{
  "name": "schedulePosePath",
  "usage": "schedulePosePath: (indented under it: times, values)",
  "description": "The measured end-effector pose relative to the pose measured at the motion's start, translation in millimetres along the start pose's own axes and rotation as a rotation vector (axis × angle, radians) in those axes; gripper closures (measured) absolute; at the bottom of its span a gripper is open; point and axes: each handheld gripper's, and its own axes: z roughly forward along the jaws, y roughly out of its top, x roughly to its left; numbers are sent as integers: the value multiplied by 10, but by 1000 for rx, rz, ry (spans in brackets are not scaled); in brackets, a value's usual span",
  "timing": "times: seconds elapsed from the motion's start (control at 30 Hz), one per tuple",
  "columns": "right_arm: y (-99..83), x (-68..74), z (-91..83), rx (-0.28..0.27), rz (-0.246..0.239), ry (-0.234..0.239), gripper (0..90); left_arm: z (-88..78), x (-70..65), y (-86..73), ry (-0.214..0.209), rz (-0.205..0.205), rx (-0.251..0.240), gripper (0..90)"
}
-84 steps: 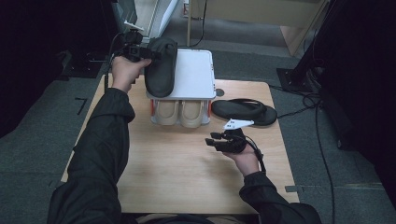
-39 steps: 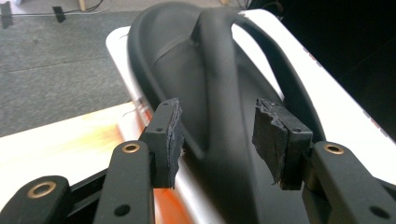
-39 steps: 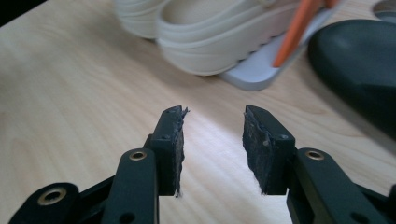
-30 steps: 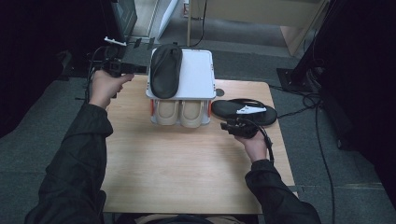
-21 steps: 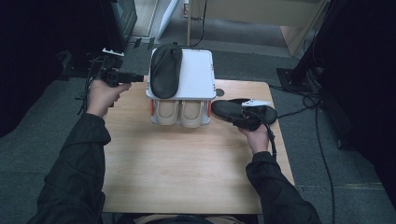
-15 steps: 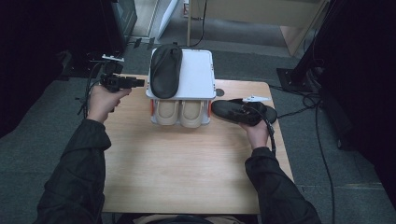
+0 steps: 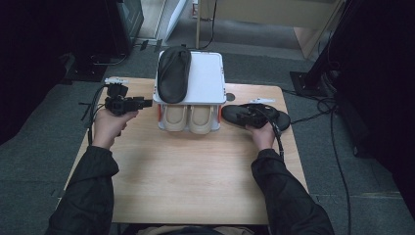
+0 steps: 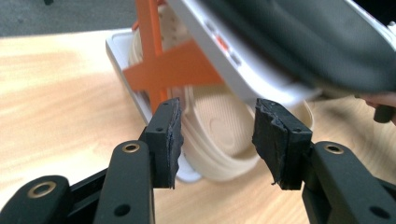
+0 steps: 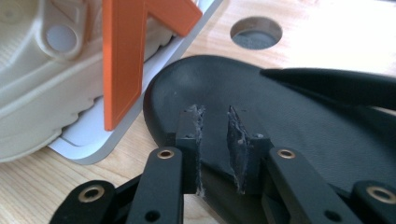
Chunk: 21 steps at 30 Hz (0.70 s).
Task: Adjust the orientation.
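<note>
The right tongs (image 9: 214, 151) had just been closing on the rim of the black shoe (image 7: 254, 116) lying on the tabletop (image 7: 195, 171) beside the rack (image 7: 208, 81), probably to lift it up beside its mate (image 7: 173, 73). The left tongs (image 8: 217, 140) stood apart, empty, near the rack.
</note>
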Motion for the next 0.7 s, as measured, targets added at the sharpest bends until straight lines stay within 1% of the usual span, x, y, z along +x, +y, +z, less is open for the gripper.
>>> schedulePosePath:
  times: [0.07,0.13,0.23,0.3,0.33,0.37,0.43,0.5,0.53,0.6,0.67,0.7]
  values:
    - [-10,18,41,19,-11,-12,742,-29,-9,-67,-1,-6,-6,520]
    - [-21,30,60,21,-12,-24,743,-49,-15,-114,13,2,-6,519]
    - [-17,26,52,28,0,-16,757,-53,-18,-197,31,13,-9,519]
    - [-16,19,42,37,-4,-15,767,-38,-11,-260,37,25,-15,519]
    - [-16,22,32,48,-7,-14,769,-27,-1,-274,36,25,-10,521]
    - [-18,28,30,50,-13,-15,768,-17,8,-278,35,22,-2,521]
    - [-28,44,19,52,-30,-21,762,-2,13,-281,28,21,-10,521]
    - [-42,58,-2,57,-35,-27,761,17,8,-278,10,28,-18,521]
    - [-53,54,-19,61,-39,-22,763,27,3,-278,9,30,-20,521]
    - [-67,43,-39,68,-34,-21,768,53,5,-280,6,42,-18,521]
    - [-85,33,-69,71,-24,-21,769,81,9,-285,1,43,-14,521]
    - [-99,29,-81,71,-30,-17,768,95,13,-288,2,46,-12,521]
